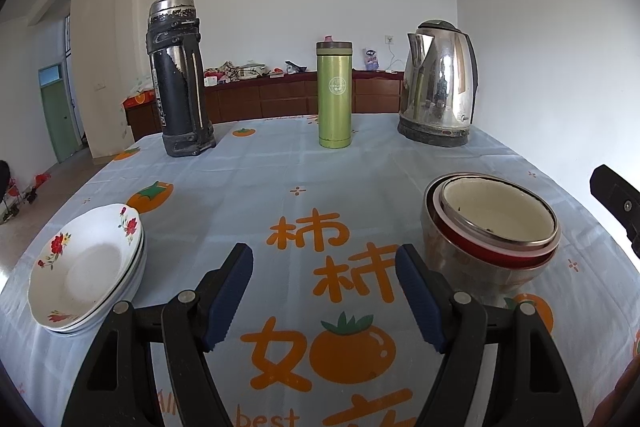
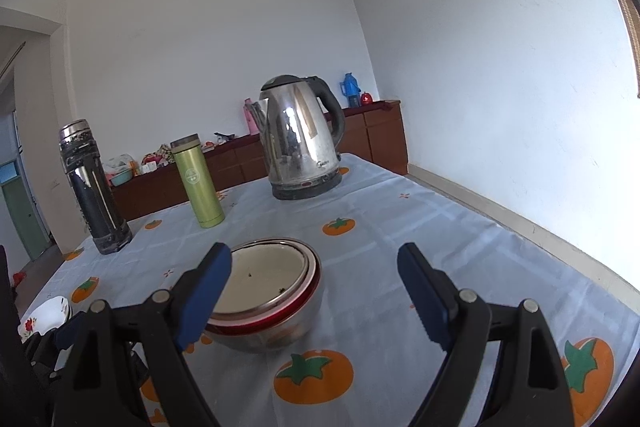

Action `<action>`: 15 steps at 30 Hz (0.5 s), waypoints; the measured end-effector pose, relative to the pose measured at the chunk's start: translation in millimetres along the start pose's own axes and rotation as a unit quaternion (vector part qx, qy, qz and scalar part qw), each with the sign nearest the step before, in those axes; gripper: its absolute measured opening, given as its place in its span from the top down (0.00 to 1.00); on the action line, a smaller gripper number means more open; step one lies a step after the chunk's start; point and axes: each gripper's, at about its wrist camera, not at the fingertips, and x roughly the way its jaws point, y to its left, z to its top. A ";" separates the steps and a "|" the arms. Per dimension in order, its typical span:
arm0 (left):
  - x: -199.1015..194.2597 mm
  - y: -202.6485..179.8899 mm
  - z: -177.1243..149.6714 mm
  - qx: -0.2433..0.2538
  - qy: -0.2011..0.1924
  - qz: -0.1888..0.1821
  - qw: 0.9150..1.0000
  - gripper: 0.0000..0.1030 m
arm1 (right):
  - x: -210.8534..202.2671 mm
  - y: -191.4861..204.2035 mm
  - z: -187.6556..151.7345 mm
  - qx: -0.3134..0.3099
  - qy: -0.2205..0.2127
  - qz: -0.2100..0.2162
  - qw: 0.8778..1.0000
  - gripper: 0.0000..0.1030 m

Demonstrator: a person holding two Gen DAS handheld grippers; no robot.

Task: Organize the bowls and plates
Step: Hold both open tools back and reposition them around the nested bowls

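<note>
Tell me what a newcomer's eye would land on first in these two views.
First the tablecloth, pale blue with orange persimmons and big orange characters. At its far edge stand a battered black flask, a green thermos and a steel kettle. Nearer, stacked floral plates sit left and nested metal bowls right, with both tongs, left and right, open and empty.

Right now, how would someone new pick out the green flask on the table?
Start at the table with the persimmon-print cloth and look along its far edge, where three tall vessels stand in a row. The green flask is the middle one, between the black thermos and the steel kettle. It is the slimmest, the only green one, with no handle.
</note>
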 end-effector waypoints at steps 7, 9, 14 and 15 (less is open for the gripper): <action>-1.5 0.8 -1.6 0.002 0.004 0.001 1.000 0.26 | -3.3 3.9 2.1 -0.013 -0.009 -0.004 1.000 0.15; -1.8 0.5 -1.4 0.002 0.004 0.001 1.000 0.26 | -4.7 5.6 2.7 -0.016 -0.014 -0.005 1.000 0.15; -2.3 0.7 -1.6 0.002 0.004 0.000 1.000 0.26 | -10.3 7.8 4.3 -0.025 -0.032 -0.012 0.999 0.12; -2.6 0.9 -1.9 0.002 0.005 -0.001 1.000 0.26 | -10.6 7.7 4.5 -0.026 -0.032 -0.012 0.999 0.12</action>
